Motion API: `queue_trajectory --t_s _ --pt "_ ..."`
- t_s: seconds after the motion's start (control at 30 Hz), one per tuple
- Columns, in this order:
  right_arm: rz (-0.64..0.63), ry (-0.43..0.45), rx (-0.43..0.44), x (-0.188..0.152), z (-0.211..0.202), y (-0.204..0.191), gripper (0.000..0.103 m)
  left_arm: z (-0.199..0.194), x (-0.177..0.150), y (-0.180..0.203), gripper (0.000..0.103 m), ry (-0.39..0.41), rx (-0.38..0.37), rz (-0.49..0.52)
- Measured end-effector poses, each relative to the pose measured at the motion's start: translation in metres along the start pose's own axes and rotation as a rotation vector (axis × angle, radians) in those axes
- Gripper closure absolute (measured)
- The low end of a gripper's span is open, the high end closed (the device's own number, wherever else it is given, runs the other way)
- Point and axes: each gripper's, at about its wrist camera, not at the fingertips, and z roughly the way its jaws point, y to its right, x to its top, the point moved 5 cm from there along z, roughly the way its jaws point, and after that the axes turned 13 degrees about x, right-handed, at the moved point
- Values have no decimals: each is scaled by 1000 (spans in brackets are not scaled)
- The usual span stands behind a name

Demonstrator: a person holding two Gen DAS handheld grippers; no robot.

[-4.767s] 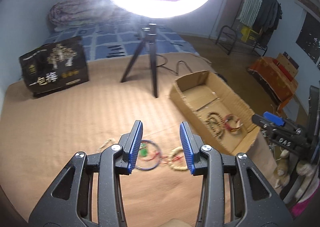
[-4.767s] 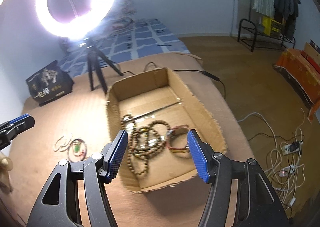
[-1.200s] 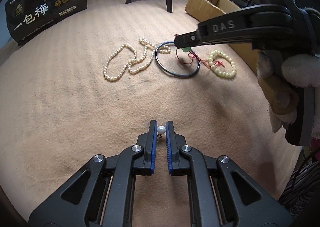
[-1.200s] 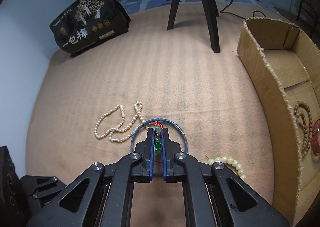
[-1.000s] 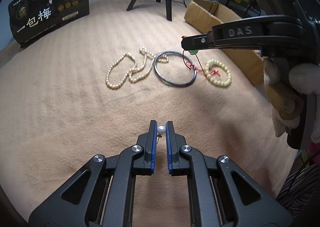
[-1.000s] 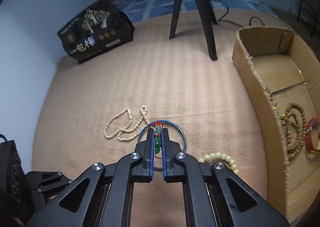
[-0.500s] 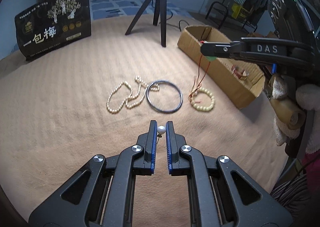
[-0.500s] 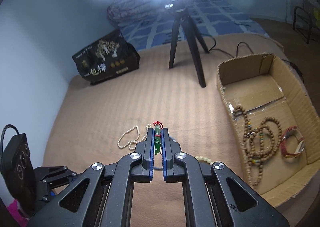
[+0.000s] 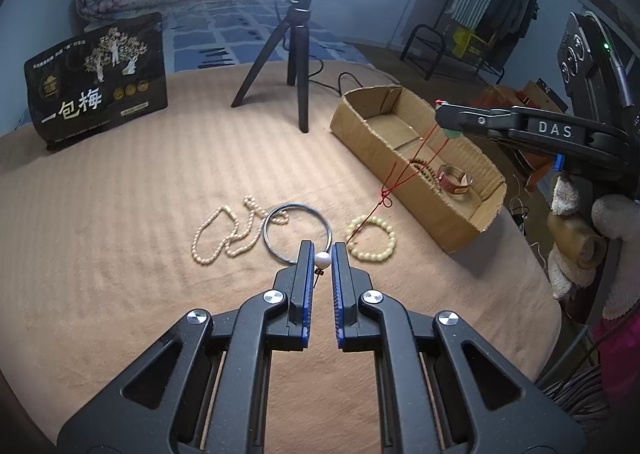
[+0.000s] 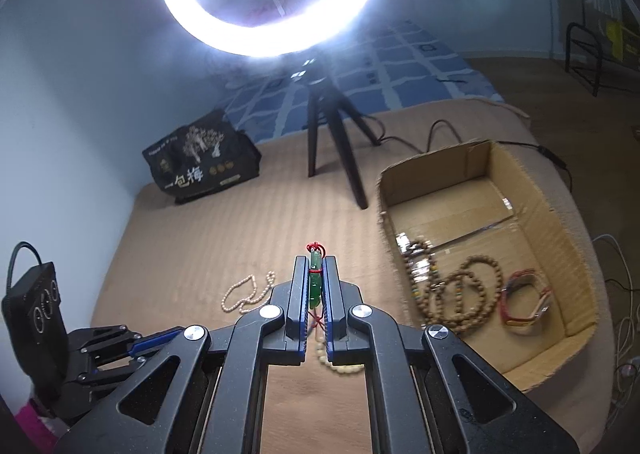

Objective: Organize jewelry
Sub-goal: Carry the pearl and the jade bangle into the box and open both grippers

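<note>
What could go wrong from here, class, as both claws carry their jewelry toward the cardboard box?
1. The red cord hanging from the right claw trails onto the cream bead bracelet; it may snag and drag it.
2. The left claw pinches only a small pearl; it could slip out.
3. The green pendant might drop short of the cardboard box.

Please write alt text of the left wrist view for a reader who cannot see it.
The left gripper pinches a small white pearl above a tan blanket. Beyond lie a pearl necklace, a dark bangle and a pale bead bracelet; at right, the right gripper dangles a red cord near a cardboard box.
</note>
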Motion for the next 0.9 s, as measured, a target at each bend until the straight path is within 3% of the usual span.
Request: queue_trajectory --t_s 0.5,0.9 --pt "3 84 -71 8 -54 36 98 -4 35 33 96 69 -26 5" --pt "19 80 -134 3 -73 75 98 16 74 83 96 101 -90 8"
